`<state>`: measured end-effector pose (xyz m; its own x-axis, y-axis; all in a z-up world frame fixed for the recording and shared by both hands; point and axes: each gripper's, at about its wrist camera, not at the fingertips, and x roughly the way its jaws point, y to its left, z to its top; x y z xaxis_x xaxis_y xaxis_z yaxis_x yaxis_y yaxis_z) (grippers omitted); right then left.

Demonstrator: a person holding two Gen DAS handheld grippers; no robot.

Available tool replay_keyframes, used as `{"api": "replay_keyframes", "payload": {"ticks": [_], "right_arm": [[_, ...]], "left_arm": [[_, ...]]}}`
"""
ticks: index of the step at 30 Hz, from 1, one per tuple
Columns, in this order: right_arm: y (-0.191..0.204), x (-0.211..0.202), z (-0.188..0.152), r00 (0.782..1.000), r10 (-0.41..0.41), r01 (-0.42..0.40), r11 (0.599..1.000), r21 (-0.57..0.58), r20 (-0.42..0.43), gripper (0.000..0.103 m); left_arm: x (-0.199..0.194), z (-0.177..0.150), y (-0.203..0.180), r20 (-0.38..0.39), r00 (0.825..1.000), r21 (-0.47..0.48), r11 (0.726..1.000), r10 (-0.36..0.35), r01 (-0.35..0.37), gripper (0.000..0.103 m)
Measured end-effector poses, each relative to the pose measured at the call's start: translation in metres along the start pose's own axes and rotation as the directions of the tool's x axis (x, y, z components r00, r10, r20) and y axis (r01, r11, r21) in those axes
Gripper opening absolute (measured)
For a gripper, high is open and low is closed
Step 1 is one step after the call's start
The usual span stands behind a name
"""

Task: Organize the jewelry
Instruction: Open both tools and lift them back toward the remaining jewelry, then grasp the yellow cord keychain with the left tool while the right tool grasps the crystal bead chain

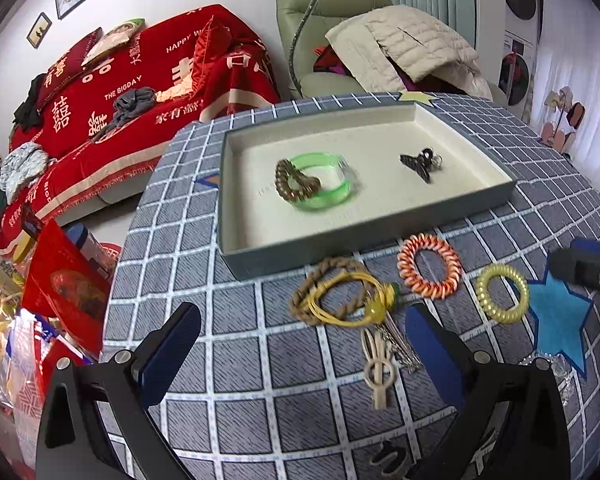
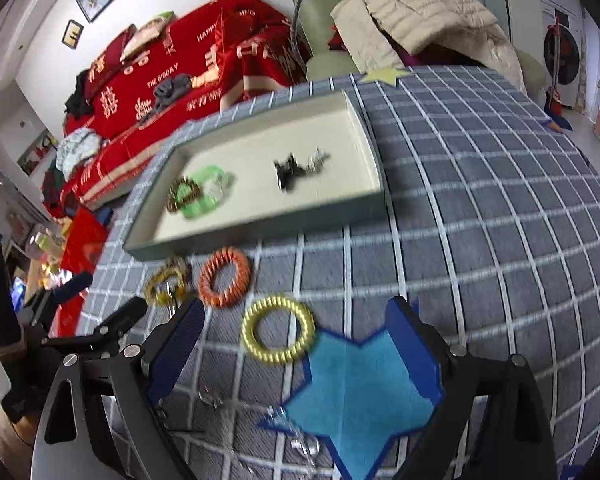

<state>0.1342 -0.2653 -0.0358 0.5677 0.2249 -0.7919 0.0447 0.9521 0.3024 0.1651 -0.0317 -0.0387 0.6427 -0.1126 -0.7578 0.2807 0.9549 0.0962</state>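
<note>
A grey tray (image 1: 364, 236) (image 2: 260, 228) with a cream inside holds a green bangle (image 1: 332, 196) (image 2: 204, 208), a brown coil tie (image 1: 292, 184) (image 2: 182, 194) and a black claw clip (image 1: 420, 164) (image 2: 290, 172). In front of it on the cloth lie an orange coil ring (image 1: 428, 266) (image 2: 224, 278), a yellow coil ring (image 1: 502, 292) (image 2: 278, 328), a brown braid with yellow cord (image 1: 336, 292) (image 2: 166, 280) and a beige clip (image 1: 380, 368). My left gripper (image 1: 304, 344) is open above the cloth, left of the beige clip. My right gripper (image 2: 296, 348) is open over the yellow ring and blue star (image 2: 360, 392).
The round table has a blue-grey checked cloth (image 1: 260, 360) (image 2: 480, 200). A clear sparkly piece (image 2: 300, 436) lies by the blue star (image 1: 560, 320). A red-covered sofa (image 1: 140, 80), a green armchair (image 1: 324, 20) with a beige jacket, and red bags (image 1: 64, 292) at the left stand beyond the table edge.
</note>
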Motion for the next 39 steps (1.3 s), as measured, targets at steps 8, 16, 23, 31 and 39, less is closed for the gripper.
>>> {"api": "replay_keyframes", "payload": {"ticks": [8, 16, 23, 31, 39], "right_arm": [[0.007, -0.004, -0.03, 0.999, -0.021, 0.019, 0.998, -0.052, -0.036, 0.093], [0.024, -0.011, -0.057, 0.998, -0.039, 0.029, 0.987, -0.161, -0.055, 0.092], [0.044, 0.0, -0.069, 0.996, -0.057, 0.039, 0.97, -0.241, -0.066, 0.088], [0.053, 0.009, -0.084, 0.99, -0.129, 0.103, 0.94, -0.324, -0.06, 0.084], [0.055, 0.009, -0.088, 0.988, -0.146, 0.119, 0.929, -0.35, -0.051, 0.076]], "left_arm": [[0.001, -0.002, -0.006, 0.001, 1.0, 0.017, 1.0, 0.005, -0.005, 0.103], [0.003, 0.0, -0.015, 0.008, 1.0, 0.044, 0.999, 0.01, -0.01, 0.103], [0.01, 0.001, -0.023, -0.008, 1.0, 0.064, 0.998, 0.008, -0.008, 0.103], [0.019, 0.001, -0.025, -0.036, 0.999, 0.064, 0.998, 0.006, -0.003, 0.098], [0.022, 0.002, -0.019, -0.05, 0.999, 0.029, 0.999, -0.021, 0.023, 0.085]]}}
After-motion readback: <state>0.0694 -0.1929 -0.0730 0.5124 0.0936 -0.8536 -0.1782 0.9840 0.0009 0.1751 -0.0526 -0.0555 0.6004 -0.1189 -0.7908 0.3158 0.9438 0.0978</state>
